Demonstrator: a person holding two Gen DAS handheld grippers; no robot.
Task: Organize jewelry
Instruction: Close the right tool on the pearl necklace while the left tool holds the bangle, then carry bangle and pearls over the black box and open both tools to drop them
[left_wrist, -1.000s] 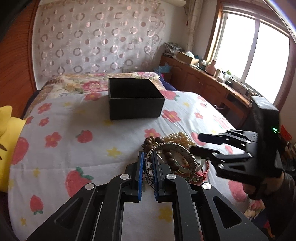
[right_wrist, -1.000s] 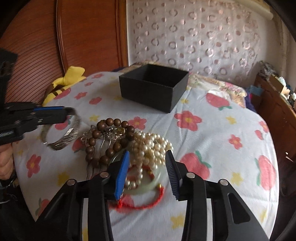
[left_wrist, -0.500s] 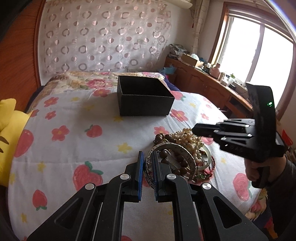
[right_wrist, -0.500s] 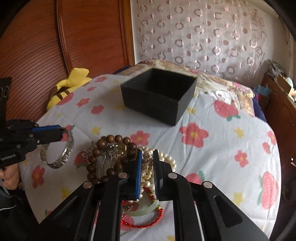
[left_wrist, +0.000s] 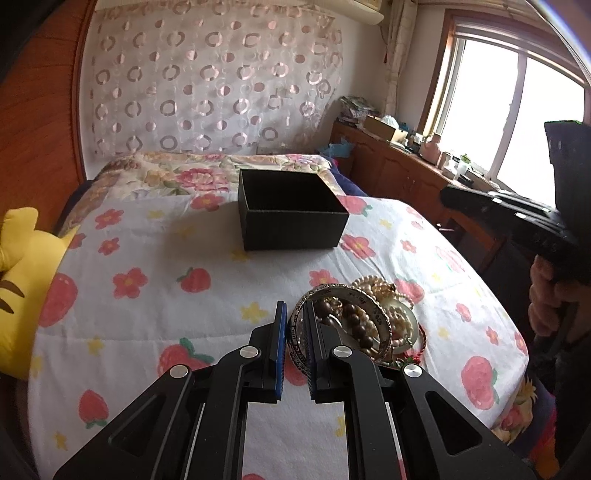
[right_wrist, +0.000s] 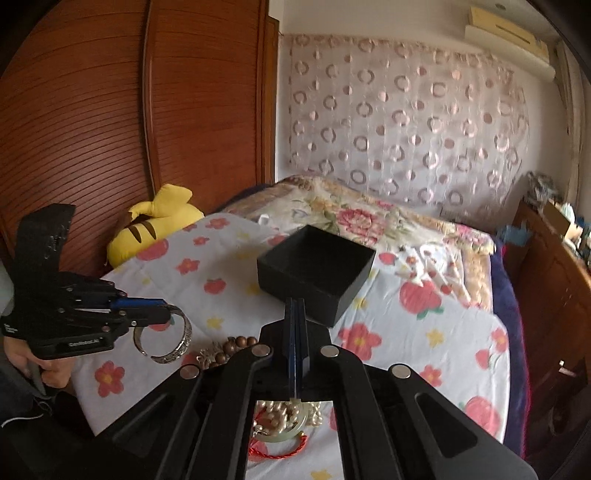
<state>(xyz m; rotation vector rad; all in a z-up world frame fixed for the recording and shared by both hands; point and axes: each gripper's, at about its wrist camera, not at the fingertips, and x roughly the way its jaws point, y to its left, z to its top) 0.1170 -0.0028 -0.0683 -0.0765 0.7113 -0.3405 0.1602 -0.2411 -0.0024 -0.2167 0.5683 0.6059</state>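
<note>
L gripper (left_wrist: 295, 325): blue pads closed on the rim of a silver bangle (left_wrist: 343, 325), held off the bed; right-wrist view showed the same bangle (right_wrist: 166, 339) hanging from its tips.
R gripper (right_wrist: 294, 325): pads pressed together w/ only a thin slit between. A pale green ring (right_wrist: 291, 435) hung low between its arms; can't tell if it was pinched or just lay on the bed.
Bangle handling: rigid metal, open C-shape, engraved outside, smooth inside. Prob. light but slick; a rim pinch lets it swing, so best gripped across the band's flat width, away from the open ends.
Pile (left_wrist: 384, 310): lay on the bedspread just right of the L gripper, well short of the box. Brown wood beads (left_wrist: 354, 317), round & hard; cream pearl strand (left_wrist: 376, 286), loose & floppy; red cord bracelet (right_wrist: 277, 448), soft braid.
Pile handling: strands prob. tangle & drag neighbours; take each at a bunched section, lift slowly. Green ring looked stone-like, likely brittle, so no drops.
Box (left_wrist: 291, 210): black, square, matte card look, open top, sat farther up the bed; inside looked bare as far as visible.
Bedspread (left_wrist: 147, 258): white quilted cloth, strawberry & flower print, soft, so items sink a bit.
Edge: yellow plush toy (left_wrist: 26, 288) by the wood headboard (right_wrist: 92, 129).
</note>
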